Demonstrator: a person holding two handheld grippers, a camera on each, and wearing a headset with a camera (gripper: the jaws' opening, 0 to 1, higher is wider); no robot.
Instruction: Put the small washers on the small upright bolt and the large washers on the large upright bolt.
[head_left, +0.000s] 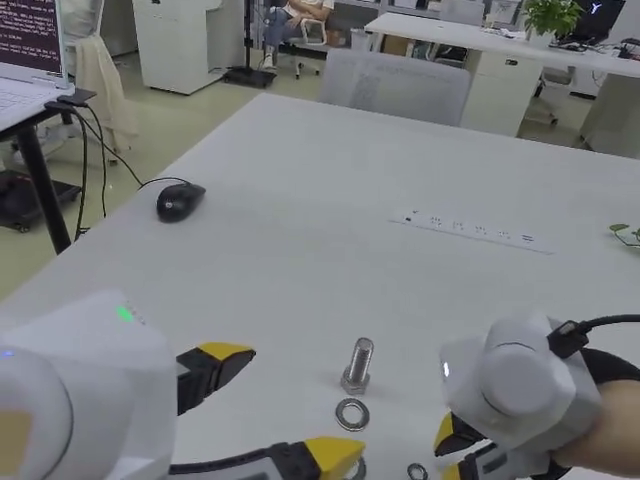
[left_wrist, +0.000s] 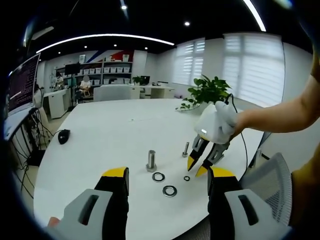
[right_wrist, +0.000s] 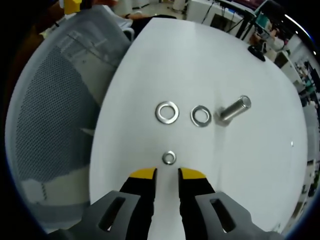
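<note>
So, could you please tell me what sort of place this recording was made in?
Most likely an open-plan office: the long white table carries a computer mouse and a power strip, and a potted plant stands near window blinds.

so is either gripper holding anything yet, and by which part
Nothing is held. The left gripper is wide open; the right gripper is open with nothing between its jaws, the small washer lying loose just ahead.

Shiny metal washers (right_wrist: 167, 112) & lg bolt (right_wrist: 233, 109), matt white tabletop (right_wrist: 200, 55).
</note>
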